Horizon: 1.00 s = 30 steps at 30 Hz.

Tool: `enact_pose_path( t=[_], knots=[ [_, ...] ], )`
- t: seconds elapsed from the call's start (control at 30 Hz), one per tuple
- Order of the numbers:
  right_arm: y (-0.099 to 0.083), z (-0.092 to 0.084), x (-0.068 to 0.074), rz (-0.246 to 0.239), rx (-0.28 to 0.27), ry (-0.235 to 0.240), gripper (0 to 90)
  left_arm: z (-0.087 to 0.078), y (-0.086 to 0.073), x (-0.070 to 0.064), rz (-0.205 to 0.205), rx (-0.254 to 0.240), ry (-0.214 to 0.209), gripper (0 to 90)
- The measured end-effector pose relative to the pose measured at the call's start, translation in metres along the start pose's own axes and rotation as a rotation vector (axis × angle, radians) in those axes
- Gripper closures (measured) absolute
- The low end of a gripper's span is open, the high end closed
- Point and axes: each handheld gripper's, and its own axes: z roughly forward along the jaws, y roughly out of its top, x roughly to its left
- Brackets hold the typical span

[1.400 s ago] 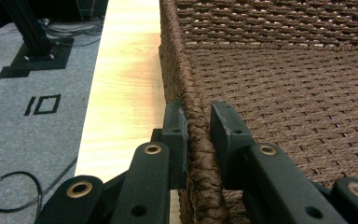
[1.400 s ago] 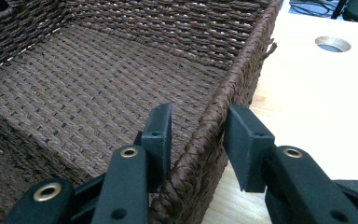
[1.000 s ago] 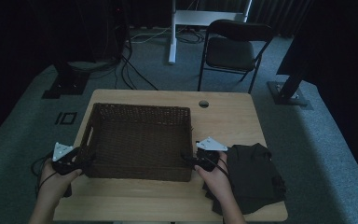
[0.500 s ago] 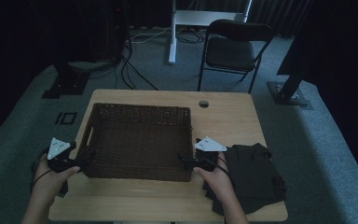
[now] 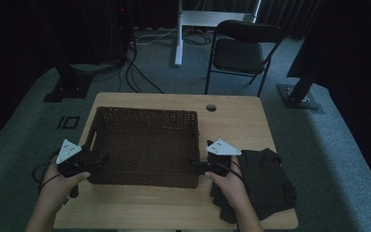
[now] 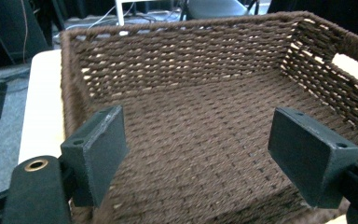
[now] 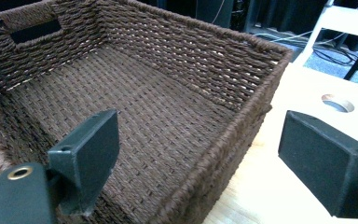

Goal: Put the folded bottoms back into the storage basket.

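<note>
While our left gripper (image 5: 98, 159) and right gripper (image 5: 193, 166) flank the near corners of the wicker basket (image 5: 145, 145) on the bench (image 5: 236, 121), both jaws have just opened wide, holding nothing.

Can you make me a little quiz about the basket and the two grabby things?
1. True or false: the brown woven wicker basket has something lying inside it.
2. What lies on the light wooden table next to the person's right hand?
A. a red ball
B. a pile of dark folded cloth
C. a white plate
3. Fill in: both the left tongs and the right tongs have their jaws standing ____, with nothing pinched.

Key:
1. False, its woven floor is bare.
2. B, the dark folded cloth sits to the right of the basket.
3. Open; both have just been opening, each by one end of the basket.
</note>
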Motion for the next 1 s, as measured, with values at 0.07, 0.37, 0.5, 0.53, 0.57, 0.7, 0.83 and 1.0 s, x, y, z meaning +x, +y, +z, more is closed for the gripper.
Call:
enact_pose_path(
  t=[0.07, 0.37, 0.5, 0.53, 0.57, 0.7, 0.83, 1.0],
  knots=[
    [0.0, -0.002, -0.002, 0.003, -0.002, -0.006, 12.1, 0.001, 0.003, -0.004, 0.002, -0.007, -0.01, 19.8],
    [-0.003, -0.015, -0.016, 0.009, -0.01, -0.043, 12.1, 0.012, 0.013, -0.023, 0.038, -0.003, -0.052, 19.8],
    [-0.004, -0.022, -0.022, 0.011, -0.011, -0.059, 12.1, 0.018, 0.016, -0.032, 0.055, 0.0, -0.087, 19.8],
    [-0.004, -0.024, -0.024, 0.012, -0.011, -0.063, 12.1, 0.019, 0.017, -0.035, 0.054, 0.001, -0.095, 19.8],
    [-0.005, -0.026, -0.026, 0.017, -0.014, -0.071, 12.1, 0.021, 0.017, -0.037, 0.06, 0.004, -0.1, 19.8],
    [-0.007, -0.033, -0.032, 0.023, -0.014, -0.092, 12.1, 0.028, 0.021, -0.047, 0.073, 0.009, -0.12, 19.8],
    [-0.01, -0.039, -0.039, 0.028, -0.007, -0.111, 12.1, 0.033, 0.023, -0.055, 0.072, 0.01, -0.138, 19.8],
    [-0.014, -0.047, -0.047, 0.036, -0.006, -0.132, 12.1, 0.041, 0.028, -0.07, 0.084, 0.013, -0.169, 19.8]
  ],
)
